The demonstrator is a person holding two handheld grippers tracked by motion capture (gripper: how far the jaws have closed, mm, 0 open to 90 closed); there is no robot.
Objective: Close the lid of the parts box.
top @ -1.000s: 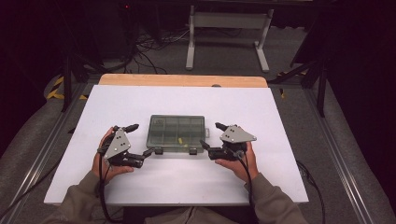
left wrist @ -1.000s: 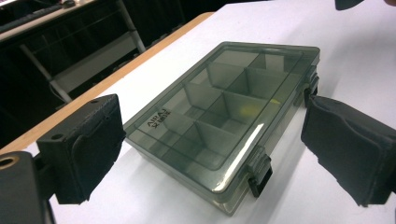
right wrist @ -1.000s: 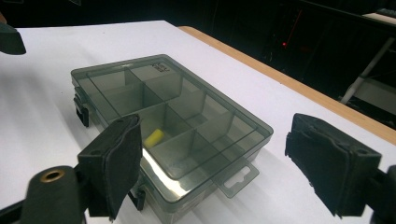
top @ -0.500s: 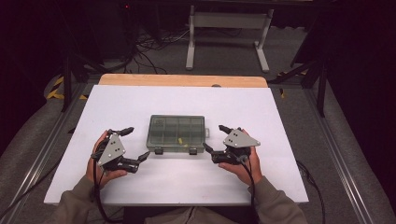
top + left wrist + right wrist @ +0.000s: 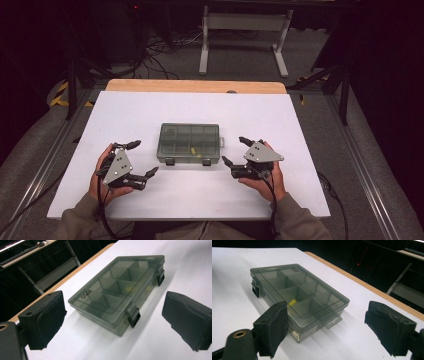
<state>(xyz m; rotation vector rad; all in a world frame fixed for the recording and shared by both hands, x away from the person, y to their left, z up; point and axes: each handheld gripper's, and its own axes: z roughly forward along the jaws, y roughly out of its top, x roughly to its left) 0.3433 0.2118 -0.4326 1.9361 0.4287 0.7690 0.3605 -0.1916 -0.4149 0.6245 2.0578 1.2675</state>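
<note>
On either side of the compartment box (image 5: pixel 190 144), the two grippers sit low over the white table (image 5: pixel 280 120), each held in one of the person's hands. The left gripper (image 5: pixel 141 160) has its jaws spread wide and empty; in the left gripper view the box lies ahead in the gap between the two black pads (image 5: pixel 43 320), apart from both. The right gripper (image 5: pixel 235 151) is likewise spread open and holds nothing; in the right gripper view its near pad (image 5: pixel 275 327) overlaps the box's corner in the picture, though whether it touches I cannot tell.

The box itself rests flat near the middle of the table, between the grippers. Its smoky clear lid (image 5: pixel 117 281) lies down over the dividers, and both black latches (image 5: pixel 132 316) on the front wall, the side facing the person, look folded down, so I judge it closed and fastened. Through the lid a small yellow piece (image 5: pixel 292 302) shows in one of the front compartments. A tab (image 5: pixel 332 321) sticks out from the short side facing the right gripper.

As a judgement, the work looks to be either at its very start or just finished: nothing is gripped, the lid is shut, and both grippers stand off the box. If opening is the aim, both latches remain to be released and the lid lifted. Beyond the table's wooden far edge (image 5: pixel 195 86) stand a metal stand (image 5: pixel 242 30) and cables on the floor.
</note>
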